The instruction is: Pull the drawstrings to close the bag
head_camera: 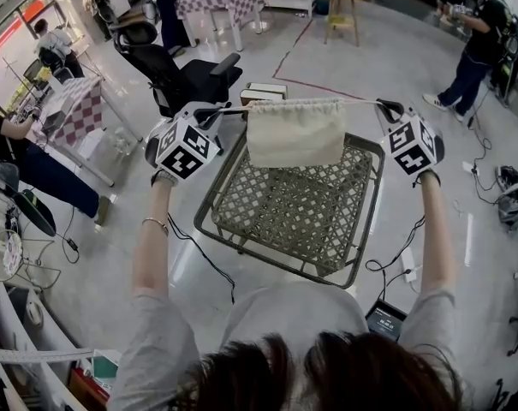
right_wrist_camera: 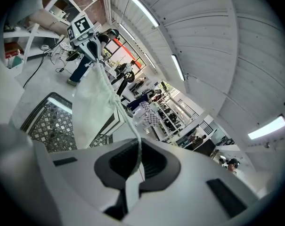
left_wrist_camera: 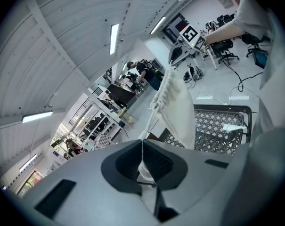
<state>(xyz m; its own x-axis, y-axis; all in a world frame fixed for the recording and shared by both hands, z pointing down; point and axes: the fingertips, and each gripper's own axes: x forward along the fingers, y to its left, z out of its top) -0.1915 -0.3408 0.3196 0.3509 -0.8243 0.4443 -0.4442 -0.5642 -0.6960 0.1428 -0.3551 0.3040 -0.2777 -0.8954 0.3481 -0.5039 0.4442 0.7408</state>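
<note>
Now: L gripper [head_camera: 214,113] and R gripper [head_camera: 389,108] each have jaws clamped on a cord [left_wrist_camera: 148,125] end, cords taut. Bag [head_camera: 294,134] hangs btwn them above basket [head_camera: 284,217], mouth gathered. Risk: thin cord could slip from a pinch if pull goes uneven, so bag swings or drops into basket.

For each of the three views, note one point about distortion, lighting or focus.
Head view: wide-angle bending towards the edges, shiny floor catching reflections, cloth bag sharp. Left gripper view: round fisheye image with black corners, ceiling light strip blown out white. Right gripper view: the same fisheye vignette, with bright strip lights overhead.
</note>
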